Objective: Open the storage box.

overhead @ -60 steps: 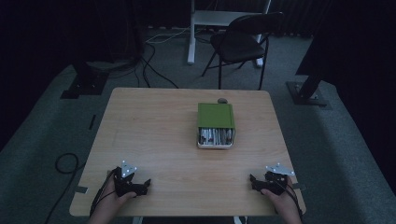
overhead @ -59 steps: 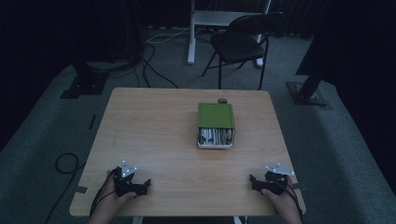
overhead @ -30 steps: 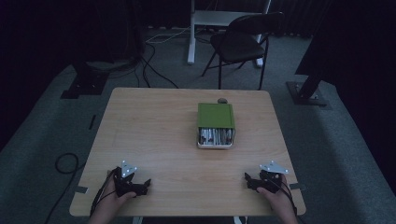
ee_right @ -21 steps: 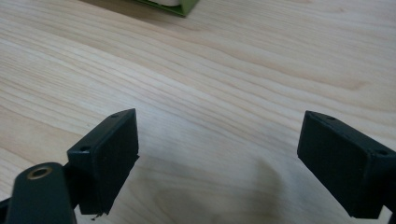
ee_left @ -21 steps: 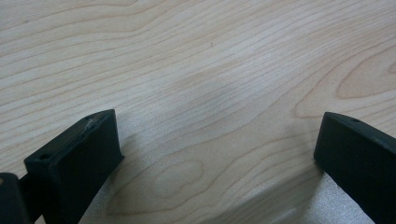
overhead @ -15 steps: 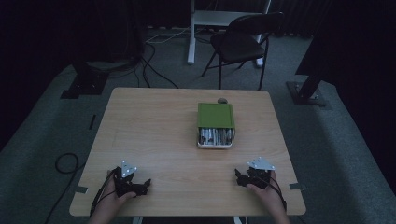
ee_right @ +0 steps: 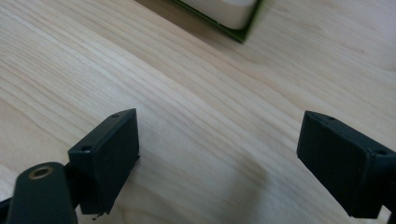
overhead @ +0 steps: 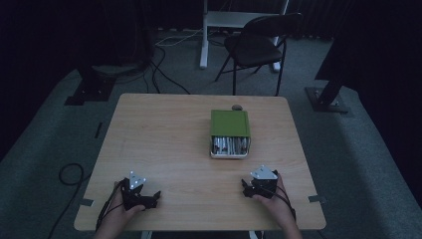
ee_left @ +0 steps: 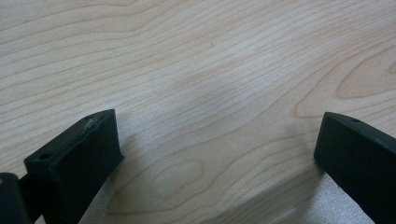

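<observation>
Black two-jaw left gripper (overhead: 149, 198) and right gripper (overhead: 247, 189), each topped by grey three-cornered plate with pale dots; blocky jaws with small screw holes; dark trailing cables.

One wooden table (overhead: 164, 144) mid-frame, with one green-lidded box (overhead: 229, 130) on it right of centre. Two grippers (overhead: 149, 198) along the bottom edge, plus one folding chair (overhead: 256, 45) up top.

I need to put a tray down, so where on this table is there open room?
The table is bare wood across its left half, from the far edge to the left gripper. Bare wood also lies between both grippers. The only crowding is right of centre: the green box, with the right gripper just before it.
</observation>
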The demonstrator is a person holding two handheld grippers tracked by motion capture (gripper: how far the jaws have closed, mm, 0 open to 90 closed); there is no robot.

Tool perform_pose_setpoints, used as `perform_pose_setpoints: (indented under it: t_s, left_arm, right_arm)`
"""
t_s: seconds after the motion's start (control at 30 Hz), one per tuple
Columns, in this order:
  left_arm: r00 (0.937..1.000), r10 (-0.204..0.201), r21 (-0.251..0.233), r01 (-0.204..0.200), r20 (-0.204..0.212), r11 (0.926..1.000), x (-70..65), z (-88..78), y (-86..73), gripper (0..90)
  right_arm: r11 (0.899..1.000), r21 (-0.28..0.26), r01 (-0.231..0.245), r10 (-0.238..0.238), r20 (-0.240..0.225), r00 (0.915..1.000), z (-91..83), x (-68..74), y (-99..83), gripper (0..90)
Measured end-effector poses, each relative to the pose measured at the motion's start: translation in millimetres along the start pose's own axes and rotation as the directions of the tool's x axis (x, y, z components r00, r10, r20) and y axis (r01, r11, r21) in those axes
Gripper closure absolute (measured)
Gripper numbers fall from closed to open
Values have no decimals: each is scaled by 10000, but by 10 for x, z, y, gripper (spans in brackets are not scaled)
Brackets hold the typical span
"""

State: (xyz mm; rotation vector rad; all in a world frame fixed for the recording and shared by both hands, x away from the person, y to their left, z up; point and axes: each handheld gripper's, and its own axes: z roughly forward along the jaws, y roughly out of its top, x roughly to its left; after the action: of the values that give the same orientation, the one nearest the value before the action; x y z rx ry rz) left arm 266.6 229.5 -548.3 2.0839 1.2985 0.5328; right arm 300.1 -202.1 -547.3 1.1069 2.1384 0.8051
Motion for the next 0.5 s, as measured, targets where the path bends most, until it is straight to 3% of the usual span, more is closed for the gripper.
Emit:
perform_pose_setpoints:
  t_s: [0.23,0.33,0.5]
  left_arm:
    - [10000,-1,0,1,0,10000,0,0,0,10]
    - [10000,-1,-3,1,1,10000,0,0,0,10]
    - [10000,2,0,-2,2,10000,0,0,0,10]
  right_arm:
    - [9991,-174,380,-379,43,9993,53,61,108,128]
    - [9969,-207,760,-754,277,9968,70,107,153,136]
    - [9869,-185,1603,-1588,663,9851,125,195,185,145]
